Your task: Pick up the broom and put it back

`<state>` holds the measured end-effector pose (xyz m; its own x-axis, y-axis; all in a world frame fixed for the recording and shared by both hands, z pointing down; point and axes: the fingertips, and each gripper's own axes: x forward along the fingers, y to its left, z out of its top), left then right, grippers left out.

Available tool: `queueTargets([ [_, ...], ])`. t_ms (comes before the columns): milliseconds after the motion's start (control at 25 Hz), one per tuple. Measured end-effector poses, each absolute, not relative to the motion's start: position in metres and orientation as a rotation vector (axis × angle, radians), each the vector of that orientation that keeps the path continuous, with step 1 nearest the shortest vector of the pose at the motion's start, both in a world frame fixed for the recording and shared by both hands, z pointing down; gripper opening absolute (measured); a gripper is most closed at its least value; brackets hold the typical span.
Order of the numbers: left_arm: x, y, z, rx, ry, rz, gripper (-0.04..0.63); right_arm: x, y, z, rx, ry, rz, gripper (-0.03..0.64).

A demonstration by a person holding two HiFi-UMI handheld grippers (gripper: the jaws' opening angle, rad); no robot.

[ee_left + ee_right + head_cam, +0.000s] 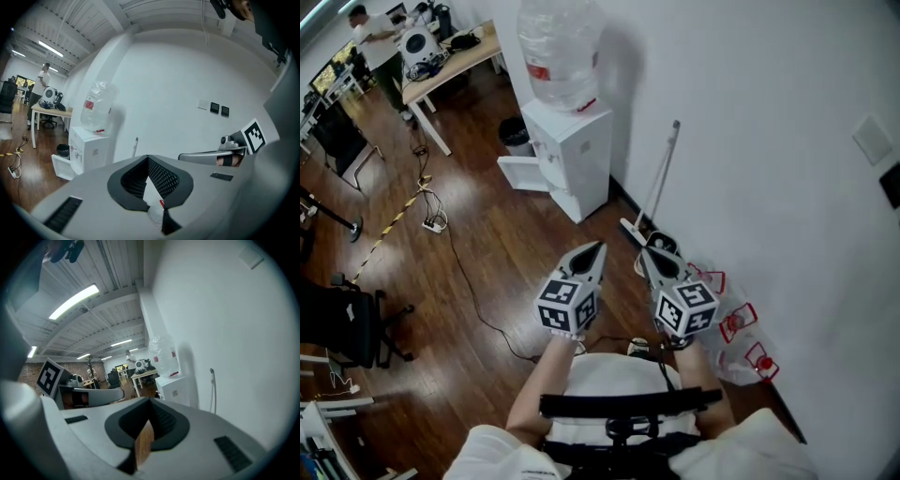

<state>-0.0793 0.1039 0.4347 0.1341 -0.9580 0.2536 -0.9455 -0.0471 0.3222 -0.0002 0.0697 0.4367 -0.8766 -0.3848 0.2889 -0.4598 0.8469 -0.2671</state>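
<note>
Wall (750, 141), white, runs along behind the water dispenser (572, 155). Wood floor (487, 262) in front of the dispenser.

Broom (660, 178): just to the right of the dispenser and apart from it. It stands nearly upright, handle tip leaning on the wall, head down on the floor at the skirting. Nothing clamps it. This is where a put-away broom would stand, but it is equally how one waiting to be fetched would stand. The scene does not settle which.

Left tongs (596, 251): held out in front of the dispenser, short of the broom. Jaws are pressed together with nothing between them.

Right tongs (652, 255): beside the left, on the side away from the dispenser. The tip is close to the broom head in the head view, and contact cannot be told. Jaws meet at the tip and hold nothing.

Handling, as judged:
- Light overall; long, thin and stiff, with what weight there is down at the head.
- The pole looks smooth and round, so it is likely to slip or spin in flat pads.
- It is propped only, so a nudge could slide it along the wall toward or away from the dispenser.
- Best hold is on the handle, square across it. A low grip carries the weight and a second one higher stops it swinging.
</note>
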Motion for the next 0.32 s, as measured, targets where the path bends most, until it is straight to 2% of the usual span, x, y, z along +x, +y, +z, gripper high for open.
queueTargets([
  [320, -0.065, 0.112, 0.434, 1.998, -1.842, -0.024, 0.003, 0.013, 0.074, 0.435, 0.635, -2.805, 0.514, 0.009],
])
